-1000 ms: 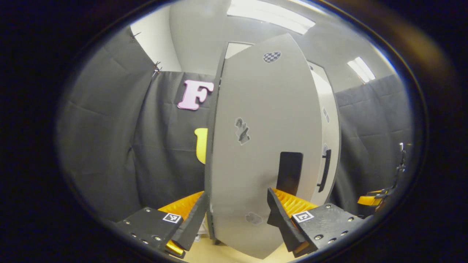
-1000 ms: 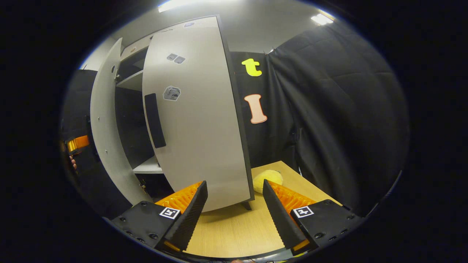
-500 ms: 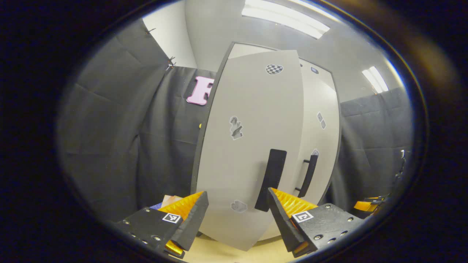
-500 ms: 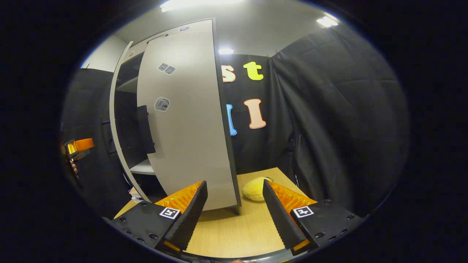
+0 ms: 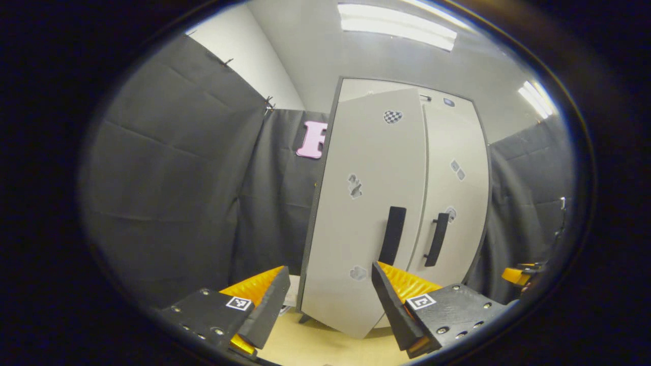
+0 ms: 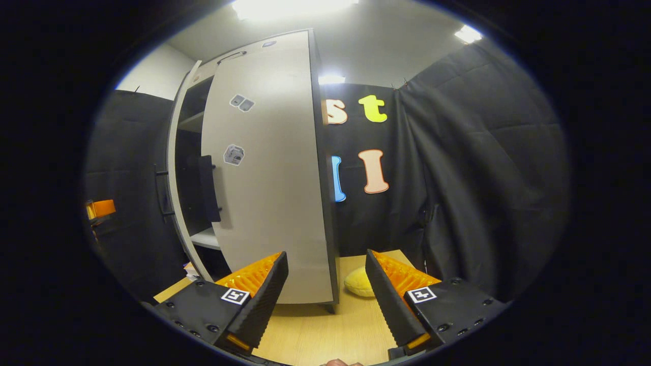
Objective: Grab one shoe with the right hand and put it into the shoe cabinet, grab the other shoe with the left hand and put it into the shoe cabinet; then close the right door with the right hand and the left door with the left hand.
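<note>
Shoe cabinet [image 5: 402, 203] stands ahead of left gripper [image 5: 325, 300].

Left gripper [image 5: 325, 300]: fingers spread apart, nothing between them, pointing forward and level. Right gripper [image 6: 325, 295]: fingers likewise parted and empty, level. In the left gripper view, the right gripper appears far off at the right edge.

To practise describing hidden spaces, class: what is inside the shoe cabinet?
Through the gap left by the left door, the shoe cabinet shows two pale shelves and dark space. The right door covers the rest, so no shoes can be made out.
</note>
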`<state>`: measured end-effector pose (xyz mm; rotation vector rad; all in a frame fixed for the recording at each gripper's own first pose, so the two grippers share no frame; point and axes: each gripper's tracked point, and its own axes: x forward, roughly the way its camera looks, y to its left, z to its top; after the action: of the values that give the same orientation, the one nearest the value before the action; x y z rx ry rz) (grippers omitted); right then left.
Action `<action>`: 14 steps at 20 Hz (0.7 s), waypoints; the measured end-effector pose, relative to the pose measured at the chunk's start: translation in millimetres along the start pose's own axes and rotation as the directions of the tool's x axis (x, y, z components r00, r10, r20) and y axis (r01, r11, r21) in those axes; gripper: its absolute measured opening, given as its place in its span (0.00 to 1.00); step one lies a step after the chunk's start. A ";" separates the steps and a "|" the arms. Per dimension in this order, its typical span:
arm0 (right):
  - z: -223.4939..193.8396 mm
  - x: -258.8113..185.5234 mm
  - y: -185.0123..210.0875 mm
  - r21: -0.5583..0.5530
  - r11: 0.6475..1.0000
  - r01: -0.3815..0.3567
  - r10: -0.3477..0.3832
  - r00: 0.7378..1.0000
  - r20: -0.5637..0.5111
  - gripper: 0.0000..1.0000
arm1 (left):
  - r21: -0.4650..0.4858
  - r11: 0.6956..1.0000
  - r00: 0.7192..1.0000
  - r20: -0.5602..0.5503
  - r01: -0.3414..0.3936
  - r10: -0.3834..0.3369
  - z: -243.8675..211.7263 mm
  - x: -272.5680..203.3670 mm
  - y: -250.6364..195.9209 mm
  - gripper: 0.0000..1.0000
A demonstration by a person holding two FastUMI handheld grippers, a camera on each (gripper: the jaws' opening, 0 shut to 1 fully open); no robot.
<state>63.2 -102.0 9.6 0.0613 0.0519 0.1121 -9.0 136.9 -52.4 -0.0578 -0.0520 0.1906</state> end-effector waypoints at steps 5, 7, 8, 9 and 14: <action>18.2 -6.5 18.6 0.019 1.000 0.009 -0.010 0.999 0.043 0.92 | 0.020 0.999 0.999 0.020 -0.027 0.026 5.1 -9.6 22.8 0.87; 22.3 -9.6 23.7 0.021 0.999 0.025 -0.026 0.999 0.046 0.92 | 0.019 1.000 0.999 0.044 -0.008 0.007 12.2 -9.3 25.9 0.99; 23.8 -10.8 26.6 0.023 0.999 0.030 -0.031 0.998 0.048 0.92 | 0.016 1.000 0.999 0.049 -0.002 0.002 13.3 -10.0 30.0 0.99; 25.3 -10.0 30.8 0.019 0.999 0.032 -0.033 0.998 0.048 0.92 | 0.011 1.000 0.998 0.056 -0.001 0.000 14.1 -11.6 35.3 0.99; 22.7 -25.9 41.1 -0.030 0.997 0.069 -0.067 0.996 0.064 0.96 | -0.051 0.998 0.998 0.065 0.022 -0.019 -0.1 -14.6 59.5 0.93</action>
<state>34.2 -65.5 36.1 0.0309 -0.0112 0.0426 -34.5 192.3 -56.9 -0.1024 -0.1221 0.1706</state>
